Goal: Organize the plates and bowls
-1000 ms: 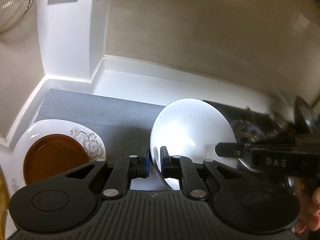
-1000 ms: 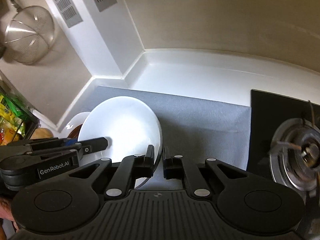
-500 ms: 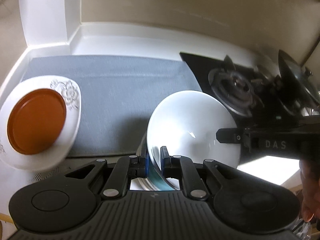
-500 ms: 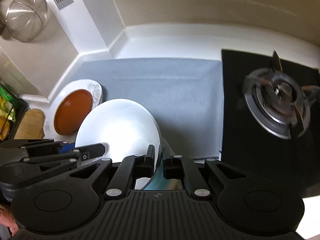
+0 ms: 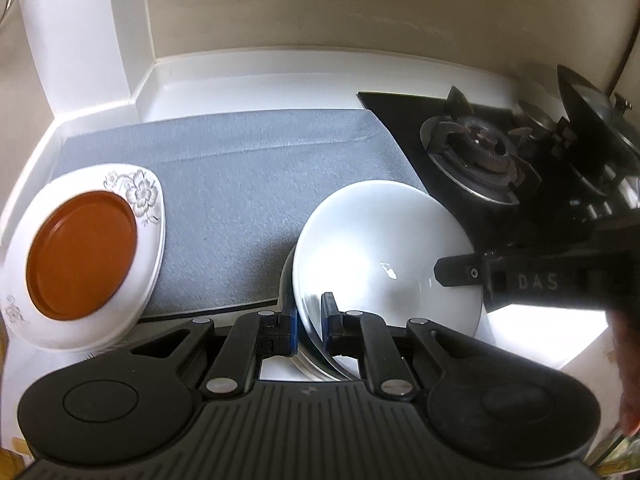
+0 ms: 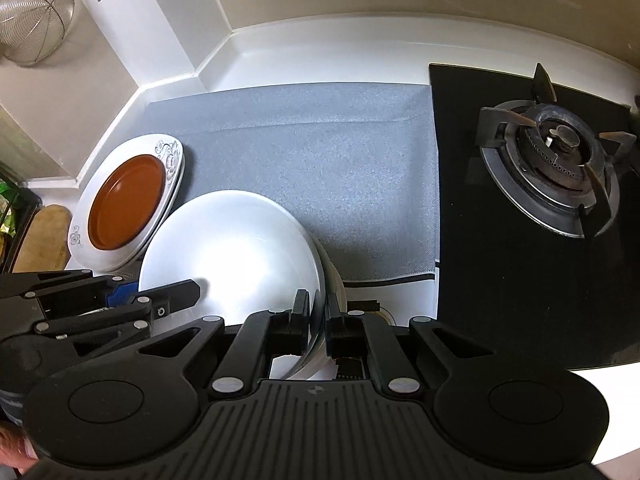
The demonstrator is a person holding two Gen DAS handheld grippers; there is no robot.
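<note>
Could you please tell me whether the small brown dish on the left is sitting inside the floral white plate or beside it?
Inside. The round brown dish lies within the floral-patterned white plate, whose rim shows all around it.

White letters "DAS" on side of right gripper (image 5: 536,280), seen from left wrist view. No other readable text in either view; vent grilles, plates, stove carry no legible markings.

You had two grippers, the left gripper (image 5: 308,322) and the right gripper (image 6: 318,314), one white bowl (image 6: 236,248), one orange plate (image 6: 126,200), one floral white plate (image 6: 170,152), one grey mat (image 6: 320,152), one wire strainer (image 6: 34,20), and two burners: one gas burner (image 6: 560,160) and a farther burner (image 5: 592,152).
</note>
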